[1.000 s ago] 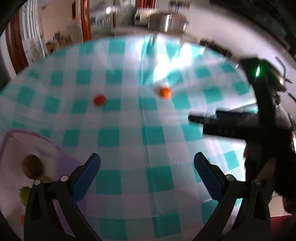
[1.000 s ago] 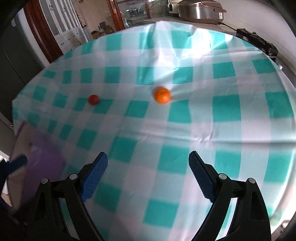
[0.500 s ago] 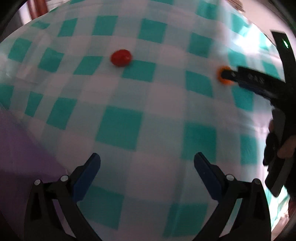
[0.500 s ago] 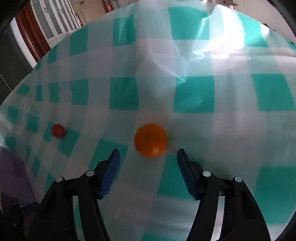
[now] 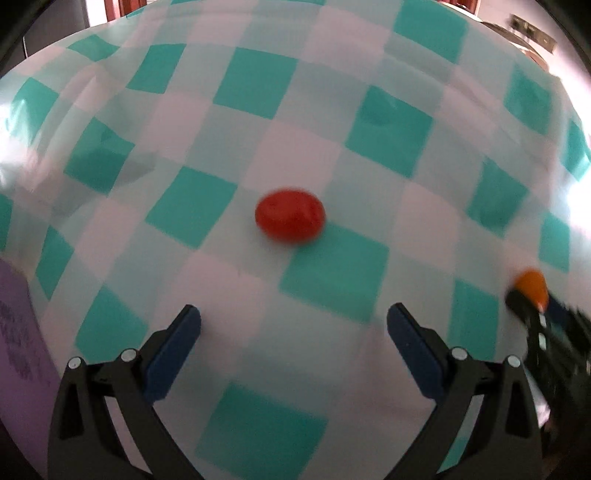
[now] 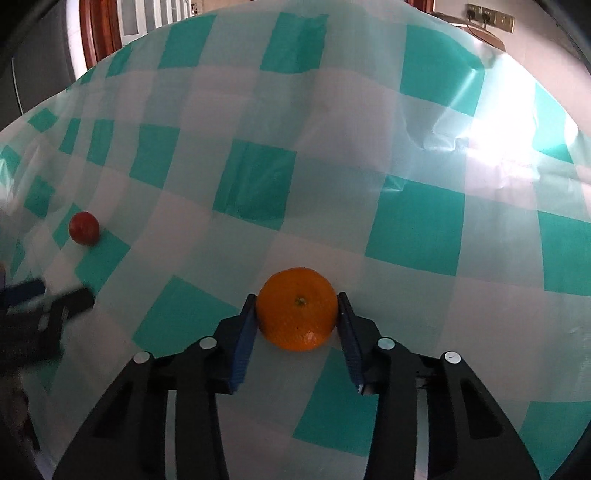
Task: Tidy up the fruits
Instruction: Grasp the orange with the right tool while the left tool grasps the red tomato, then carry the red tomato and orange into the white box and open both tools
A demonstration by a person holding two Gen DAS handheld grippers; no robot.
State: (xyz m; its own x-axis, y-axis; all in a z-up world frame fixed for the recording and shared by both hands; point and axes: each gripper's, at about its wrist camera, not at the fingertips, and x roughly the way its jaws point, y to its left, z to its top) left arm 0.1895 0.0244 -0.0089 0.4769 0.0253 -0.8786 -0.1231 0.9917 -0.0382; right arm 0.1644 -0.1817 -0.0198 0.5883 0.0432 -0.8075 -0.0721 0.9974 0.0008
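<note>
A small red fruit lies on the teal-and-white checked tablecloth, just ahead of my left gripper. Its blue pads stand wide open with nothing between them. An orange sits on the cloth between the blue pads of my right gripper. The jaws are closing and both pads touch its sides. The left wrist view shows the same orange at the far right, with the right gripper's tip against it. In the right wrist view the red fruit lies far left, the left gripper below it.
A purple tray edge shows at the lower left of the left wrist view. The cloth is creased and glares at the right. A wall socket and a wooden door frame stand beyond the table.
Both grippers dropped toward the table. The left one closed in on the red fruit, which now looms larger. The right one's jaws narrowed from wide open onto the orange.
</note>
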